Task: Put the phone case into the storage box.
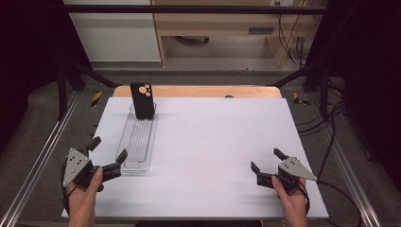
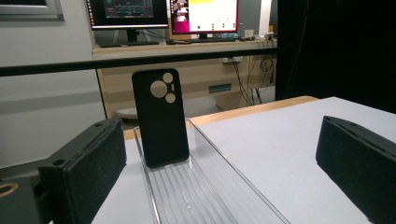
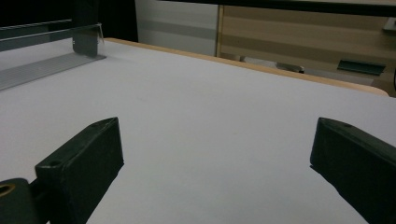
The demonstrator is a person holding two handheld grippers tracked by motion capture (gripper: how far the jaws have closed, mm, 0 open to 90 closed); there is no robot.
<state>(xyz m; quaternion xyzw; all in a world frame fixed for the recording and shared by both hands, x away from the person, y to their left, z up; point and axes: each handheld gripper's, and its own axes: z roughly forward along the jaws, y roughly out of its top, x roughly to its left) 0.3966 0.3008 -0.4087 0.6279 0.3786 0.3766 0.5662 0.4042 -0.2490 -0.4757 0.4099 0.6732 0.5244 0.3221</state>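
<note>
A black phone case point(image 1: 142, 100) point(image 2: 161, 118) stands upright at the far end of a long clear plastic tray point(image 1: 138, 142) point(image 2: 205, 186) on the white table, its camera cutouts at the top. My left gripper point(image 1: 108, 149) point(image 2: 219, 168) is open at the tray's near end, jaws on either side of it, holding nothing. At the front right of the table my right gripper point(image 1: 267, 160) point(image 3: 215, 163) is open over bare table. The tray's far end point(image 3: 46, 60) lies at the upper left of the right gripper view.
The white table top point(image 1: 227, 142) rests on a wooden board whose edge point(image 1: 198, 91) shows at the back. Metal frame rails point(image 1: 38, 156) run along both sides. Cables point(image 1: 331, 142) trail off at the right. Monitors point(image 2: 163, 14) sit on a desk behind.
</note>
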